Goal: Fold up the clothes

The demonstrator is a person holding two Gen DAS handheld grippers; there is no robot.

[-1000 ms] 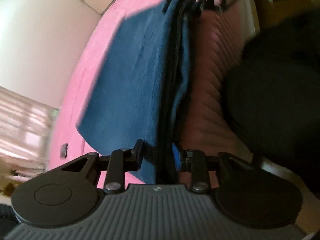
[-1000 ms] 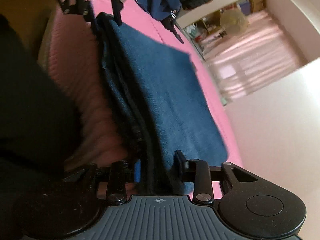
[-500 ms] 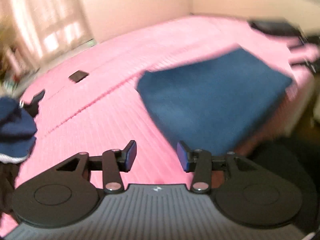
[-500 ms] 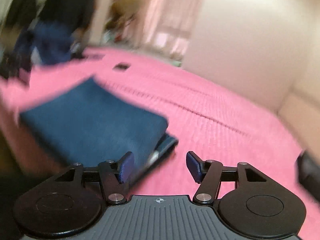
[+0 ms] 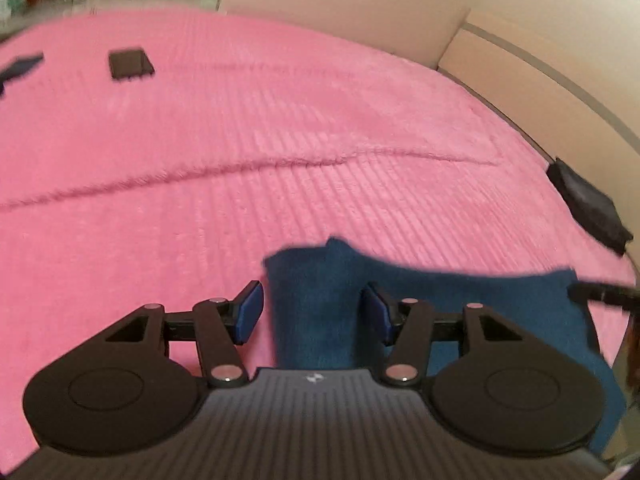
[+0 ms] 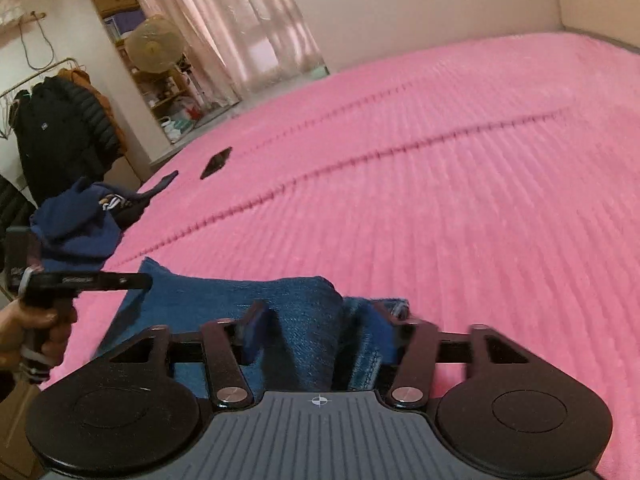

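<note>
Blue folded jeans (image 5: 460, 312) lie on the pink bed (image 5: 280, 128) near its front edge. My left gripper (image 5: 314, 310) hangs just over the jeans' left end. Its jaws are opening and the blue pads (image 5: 250, 312) stand clear of the cloth below them. In the right wrist view the jeans (image 6: 308, 312) bulge up in a hump between the fingers of my right gripper (image 6: 324, 318). Those jaws are closing and pinch the denim. A person's hand (image 6: 36, 320) holds the left gripper (image 6: 120, 281) at the far left. A finger of the right gripper (image 5: 596, 293) pokes in at the right edge of the left wrist view.
A heap of navy clothes (image 6: 76, 220) sits at the bed's left end, with a small black flat object (image 6: 216, 162) beyond it. A dark folded garment (image 5: 588, 208) lies by the headboard. Coats on a rack (image 6: 60, 128), a fan and curtains stand past the bed.
A second ago both grippers held the jeans' folded edge hanging beside the bed. The jeans now lie on the bed, both wrists have rolled level, the left let go, and the right closed again on the denim.
</note>
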